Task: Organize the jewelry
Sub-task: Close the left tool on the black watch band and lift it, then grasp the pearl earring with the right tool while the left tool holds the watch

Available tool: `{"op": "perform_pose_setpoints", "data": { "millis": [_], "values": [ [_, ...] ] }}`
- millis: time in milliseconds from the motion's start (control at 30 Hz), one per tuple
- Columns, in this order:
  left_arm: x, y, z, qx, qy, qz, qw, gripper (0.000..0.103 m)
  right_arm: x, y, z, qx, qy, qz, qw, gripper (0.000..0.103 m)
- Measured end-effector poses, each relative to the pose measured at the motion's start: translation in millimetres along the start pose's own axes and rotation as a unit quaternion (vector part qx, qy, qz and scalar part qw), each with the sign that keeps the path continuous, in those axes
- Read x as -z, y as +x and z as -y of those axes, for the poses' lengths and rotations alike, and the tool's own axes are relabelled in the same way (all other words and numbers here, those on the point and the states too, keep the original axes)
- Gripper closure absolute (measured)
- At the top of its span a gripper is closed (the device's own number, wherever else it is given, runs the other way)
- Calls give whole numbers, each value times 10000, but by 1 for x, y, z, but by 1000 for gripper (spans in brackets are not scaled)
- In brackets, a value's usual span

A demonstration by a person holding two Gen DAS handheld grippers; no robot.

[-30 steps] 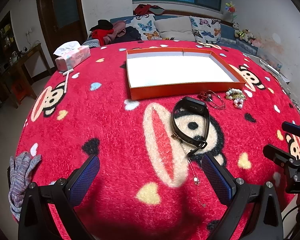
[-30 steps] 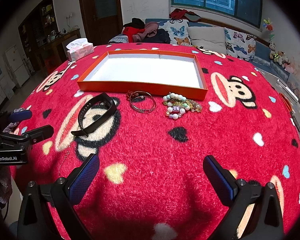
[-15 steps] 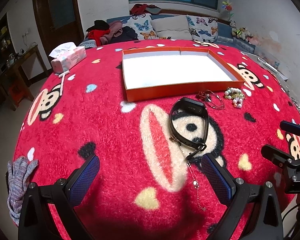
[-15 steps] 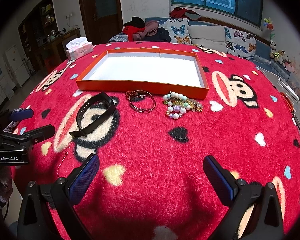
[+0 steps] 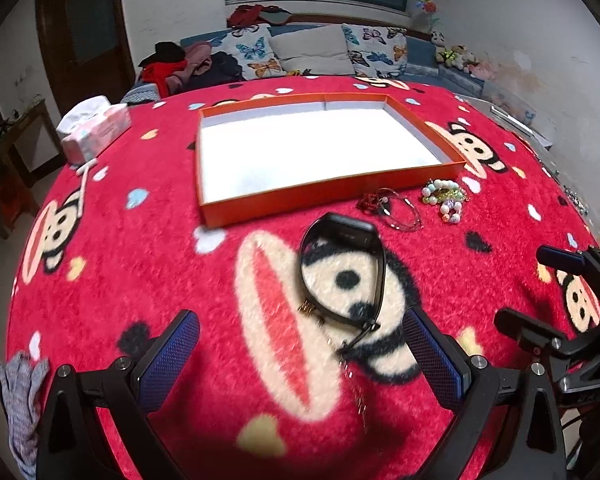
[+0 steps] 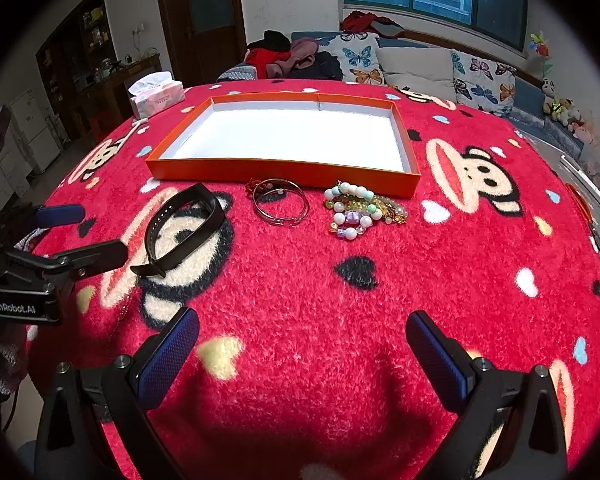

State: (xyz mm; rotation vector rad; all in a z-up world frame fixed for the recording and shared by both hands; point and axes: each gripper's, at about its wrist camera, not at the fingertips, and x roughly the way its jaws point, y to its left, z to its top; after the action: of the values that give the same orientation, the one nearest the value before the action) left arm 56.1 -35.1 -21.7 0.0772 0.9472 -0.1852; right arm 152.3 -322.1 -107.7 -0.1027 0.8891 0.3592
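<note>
A red fleece blanket [image 6: 300, 280] printed with cartoon monkeys covers the work surface. On its far half sits a shallow orange tray [image 6: 284, 170] with a white floor, holding nothing. Along the tray's near wall lies the jewelry: a black wristband [image 6: 184, 230] to the left, its loop open and flat on the blanket; a pair of thin metal bangles [image 6: 281, 202] with a small red beaded piece in the middle; a heap of beaded bracelets [image 6: 358, 212] to the right. A thin chain [image 5: 340, 354] trails from the wristband's near end toward the left gripper [image 5: 300, 354]; its details are blurred.

The left gripper hovers just above the blanket, fingers spread wide, the chain lying between them, nothing held. The right gripper [image 6: 302, 354] hangs over bare blanket nearer than the beads, fingers likewise wide apart and holding nothing.

A tissue box [image 6: 156, 94] stands at the far left edge. A grey glove [image 5: 22, 396] lies at the near left corner.
</note>
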Motion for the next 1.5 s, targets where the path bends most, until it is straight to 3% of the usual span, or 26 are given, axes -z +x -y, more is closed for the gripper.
{"op": "perform_pose_setpoints", "data": {
  "millis": [500,733,1167,1300,1500],
  "values": [
    [-42,60,11,250,319,-364,9985,0,-7,12,20,-111,122,-82,9998,0],
    [-50,82,16,291,415,-568,9971,13,-11,19,31,-169,135,-132,9997,0],
    [-49,89,26,443,605,-607,9953,28,-34,26,63,-347,286,-8,9990,0],
    [-49,86,27,517,632,-565,9951,38,-45,33,68,-440,338,-32,9985,8],
    [-48,83,27,523,634,-551,9951,40,-61,41,64,-599,111,-27,9981,23]
  ]
}}
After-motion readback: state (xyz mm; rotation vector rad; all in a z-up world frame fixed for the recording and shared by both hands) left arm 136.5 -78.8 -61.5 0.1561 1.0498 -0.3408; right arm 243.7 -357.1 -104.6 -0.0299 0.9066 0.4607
